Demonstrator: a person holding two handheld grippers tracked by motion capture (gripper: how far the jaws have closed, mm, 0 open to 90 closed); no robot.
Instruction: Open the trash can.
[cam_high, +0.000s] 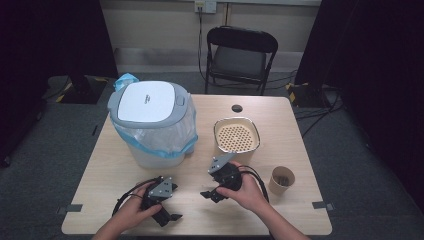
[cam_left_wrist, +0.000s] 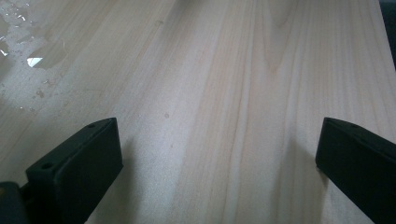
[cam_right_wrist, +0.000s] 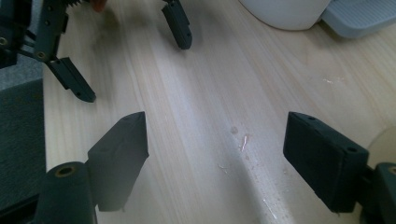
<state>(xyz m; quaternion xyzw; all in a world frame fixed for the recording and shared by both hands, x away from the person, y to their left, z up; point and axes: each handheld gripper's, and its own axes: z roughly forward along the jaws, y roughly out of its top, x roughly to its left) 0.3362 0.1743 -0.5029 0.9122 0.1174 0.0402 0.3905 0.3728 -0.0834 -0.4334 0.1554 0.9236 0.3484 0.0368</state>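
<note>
Both grippers rest low over the near part of the wooden table (cam_high: 280, 125), each in a hand. My left gripper (cam_high: 167, 212) is open with its jaws wide apart over bare wood (cam_left_wrist: 219, 93) and nothing between them. My right gripper (cam_high: 210, 195) points left across the table, toward the left one. It is open too, with bare wood between its jaws (cam_right_wrist: 215, 158). The left gripper (cam_right_wrist: 128, 58) shows farther off in the right gripper view, also spread open.
A white bin (cam_high: 152, 125) with a grey lid and a blue-edged plastic liner stands at the back left. A beige strainer bowl (cam_high: 236, 134) sits mid-table, with a brown paper cup (cam_high: 282, 179) to its right. A wet patch (cam_left_wrist: 37, 60) marks the wood. A black chair (cam_high: 240, 52) stands behind the table.
</note>
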